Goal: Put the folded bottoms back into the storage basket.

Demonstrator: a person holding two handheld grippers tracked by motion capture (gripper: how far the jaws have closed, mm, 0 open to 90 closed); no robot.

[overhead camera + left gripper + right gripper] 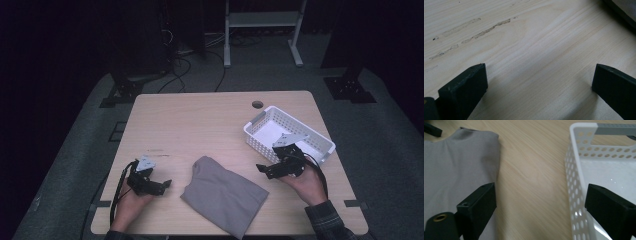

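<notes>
A light wooden table point(200, 125) takes up the middle of the high view, with a round cable hole point(257, 104) near its far edge and dark scuff streaks point(476, 31) in the grain on the person's left side. On the near half of the table, roughly centred, lies a folded grey cloth point(224, 194), flat on the wood, one corner reaching toward the near edge. To the right and farther back sits a white perforated plastic basket point(260, 139) with grey handles point(614, 130); its inside looks empty as far as the right gripper view shows.

The person's right hand point(306, 184), in a plaid sleeve point(327, 222), holds the right gripper point(264, 169) just above the table between the cloth and the basket. In the right gripper view its two black jaws stand wide apart with nothing between them, one over the cloth's edge point(461, 175), the other over the basket's wall point(574, 192). The left hand point(127, 202) holds the left gripper point(165, 184) near the table's left near corner, pointed toward the cloth but apart from it. Its jaws are also spread wide over bare wood, gripping nothing, with a sliver of the cloth point(624, 10) at the upper right corner of the left gripper view
</notes>
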